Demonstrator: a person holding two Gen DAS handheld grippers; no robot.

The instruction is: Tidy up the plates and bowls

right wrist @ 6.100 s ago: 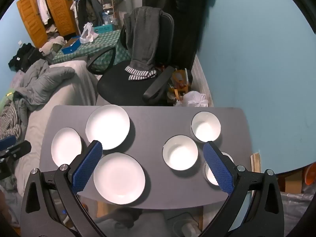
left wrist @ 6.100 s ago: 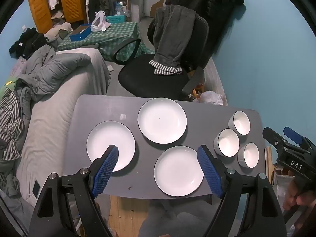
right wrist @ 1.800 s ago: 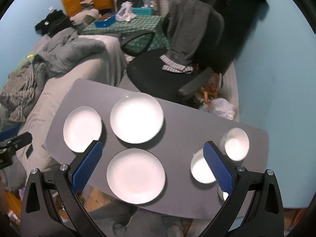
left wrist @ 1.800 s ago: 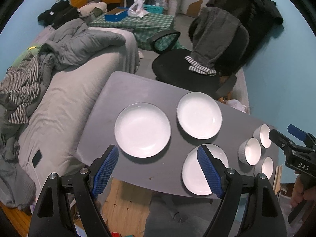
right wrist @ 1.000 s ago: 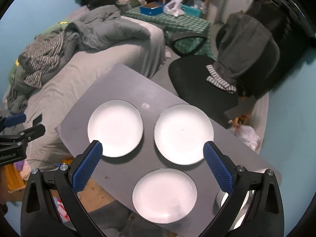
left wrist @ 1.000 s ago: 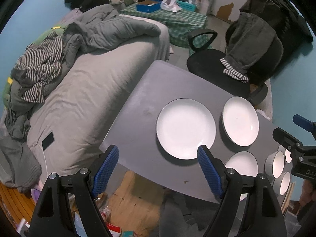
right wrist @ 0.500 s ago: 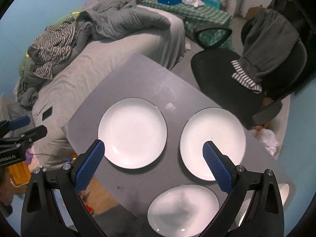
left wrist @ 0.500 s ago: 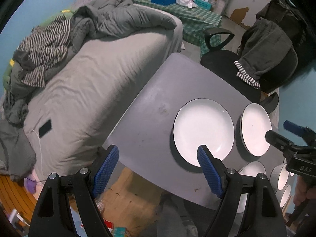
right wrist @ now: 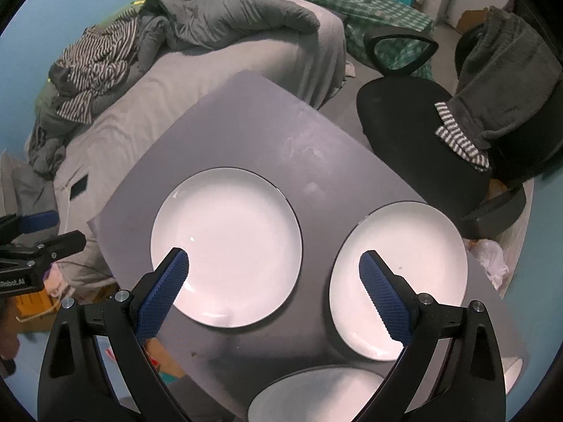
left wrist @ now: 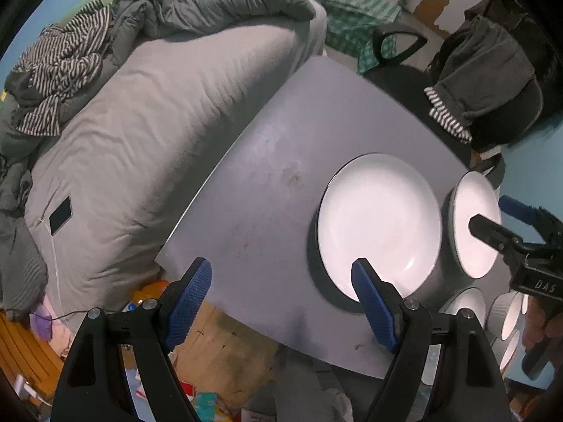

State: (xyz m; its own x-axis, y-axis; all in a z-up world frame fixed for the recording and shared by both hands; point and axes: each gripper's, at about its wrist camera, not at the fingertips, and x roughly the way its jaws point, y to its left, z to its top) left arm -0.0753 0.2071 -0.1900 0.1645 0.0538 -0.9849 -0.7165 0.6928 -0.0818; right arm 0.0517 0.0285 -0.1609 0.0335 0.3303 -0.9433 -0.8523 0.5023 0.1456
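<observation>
We hold both grippers above the grey table (left wrist: pixel 267 161), empty. Left gripper (left wrist: pixel 281 302) hovers over the table's near left corner, blue fingers (left wrist: pixel 190 295) spread wide, nothing between them; its right finger overlaps the near edge of the left plate (left wrist: pixel 380 225) in the left wrist view. Right gripper (right wrist: pixel 272 292) hangs over the plates, pads (right wrist: pixel 385 299) wide apart, gripping nothing; the gap between its fingers spans the left plate (right wrist: pixel 228 242) and the far plate (right wrist: pixel 411 267). In the left wrist view the right gripper also shows at the right edge (left wrist: pixel 506 232), over the far plate (left wrist: pixel 471 225), with part of a hand (left wrist: pixel 549 330) on its handle.

Plates: three white round plates with thin dark rims, flat on the table, apart from each other. The third plate (right wrist: pixel 316 394) sits at the near edge, only partly seen. The plates look clean and empty.

Bowls: white bowls (left wrist: pixel 506 320) clustered at the table's right end, only slivers visible in the left wrist view, so we can't tell the count.

Bed (left wrist: pixel 133 112) with grey bedding just beside the table's left side; black office chair (right wrist: pixel 422 133) beyond the table.
</observation>
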